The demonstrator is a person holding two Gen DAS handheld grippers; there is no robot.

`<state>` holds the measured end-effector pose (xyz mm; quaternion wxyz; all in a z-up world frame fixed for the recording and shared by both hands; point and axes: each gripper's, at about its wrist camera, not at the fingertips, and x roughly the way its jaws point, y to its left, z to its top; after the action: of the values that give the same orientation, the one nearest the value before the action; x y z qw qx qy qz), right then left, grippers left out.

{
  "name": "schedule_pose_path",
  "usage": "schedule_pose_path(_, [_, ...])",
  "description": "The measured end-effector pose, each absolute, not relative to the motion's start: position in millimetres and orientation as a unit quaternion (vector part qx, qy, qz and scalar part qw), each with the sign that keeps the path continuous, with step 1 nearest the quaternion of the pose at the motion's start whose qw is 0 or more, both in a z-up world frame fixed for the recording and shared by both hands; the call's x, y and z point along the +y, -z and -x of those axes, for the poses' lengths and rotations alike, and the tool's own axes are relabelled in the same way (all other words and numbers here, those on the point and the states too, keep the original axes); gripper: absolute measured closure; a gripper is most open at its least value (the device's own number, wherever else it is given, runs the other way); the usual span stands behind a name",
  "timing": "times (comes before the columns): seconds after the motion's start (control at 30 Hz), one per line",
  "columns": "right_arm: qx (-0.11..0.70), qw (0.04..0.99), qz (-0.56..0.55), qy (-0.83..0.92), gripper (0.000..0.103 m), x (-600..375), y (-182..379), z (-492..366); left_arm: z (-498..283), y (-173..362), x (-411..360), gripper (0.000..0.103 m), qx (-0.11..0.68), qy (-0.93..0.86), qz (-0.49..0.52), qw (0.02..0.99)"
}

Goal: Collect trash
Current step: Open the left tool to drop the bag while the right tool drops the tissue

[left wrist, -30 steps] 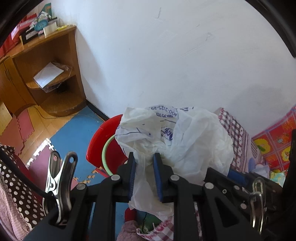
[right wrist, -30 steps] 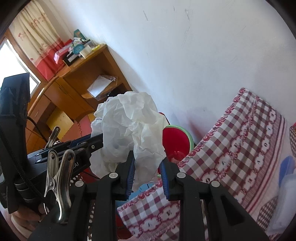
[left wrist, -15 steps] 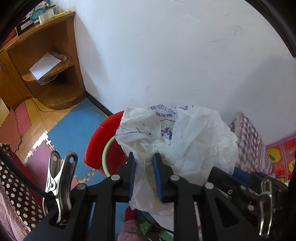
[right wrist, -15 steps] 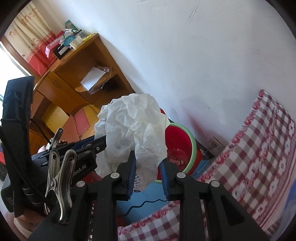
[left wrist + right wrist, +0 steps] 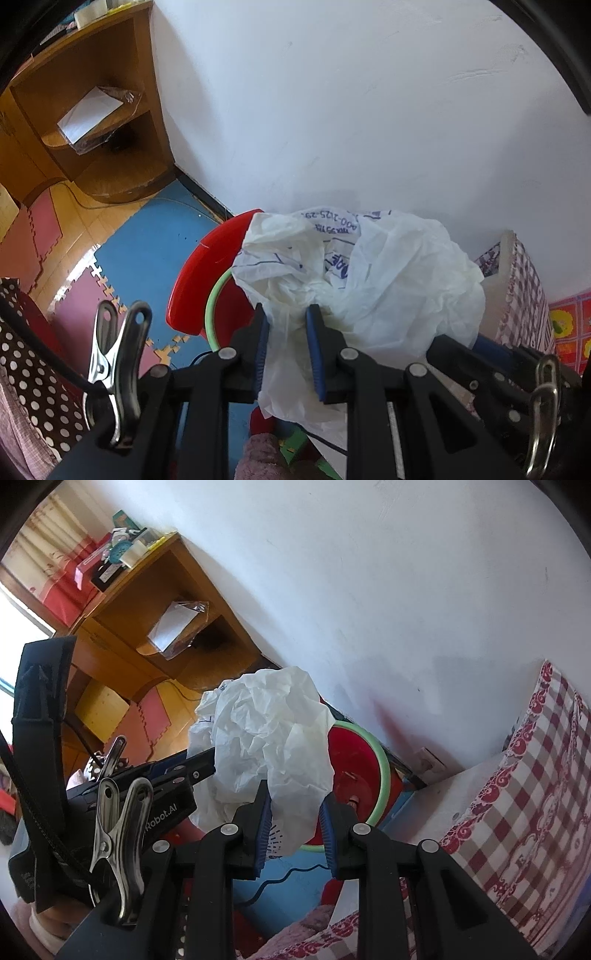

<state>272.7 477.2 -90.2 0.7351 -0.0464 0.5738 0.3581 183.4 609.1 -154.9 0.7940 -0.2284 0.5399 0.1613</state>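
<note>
A crumpled white plastic bag [image 5: 369, 273] with blue print hangs between both grippers. My left gripper [image 5: 286, 317] is shut on its lower left fold. In the right wrist view the same bag [image 5: 269, 731] bulges above my right gripper [image 5: 295, 805], whose blue pads are shut on a hanging fold. The left gripper's black body [image 5: 166, 794] reaches into the bag from the left there. Below and behind the bag stands a red bin with a pale green rim [image 5: 382, 760], next to the wall. Its red lid [image 5: 199, 273] leans at its left side.
A wooden shelf unit [image 5: 110, 110] holding a wrapped white sheet stands in the corner at upper left. Blue and pink foam mats [image 5: 140, 251] cover the floor. Red-checked bedding [image 5: 517, 812] rises at the right, and a dark cable [image 5: 284, 878] lies on the blue mat.
Both grippers have sunk and moved towards the red bin with the bag still held. The bin looks larger, and the checked bedding has slid towards the right edge.
</note>
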Motion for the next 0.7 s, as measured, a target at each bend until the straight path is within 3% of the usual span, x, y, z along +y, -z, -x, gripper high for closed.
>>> schedule_pose_path(0.3, [0.577, 0.742, 0.04, -0.34, 0.074, 472.2, 93.7, -277.6, -184.4, 157.4, 612.6, 0.065, 0.542, -0.159, 0.229, 0.793])
schedule_pose_path(0.7, [0.576, 0.745, 0.041, -0.335, 0.069, 469.9, 95.1, -274.5, -178.8, 153.6, 617.5, 0.064, 0.54, -0.161, 0.23, 0.794])
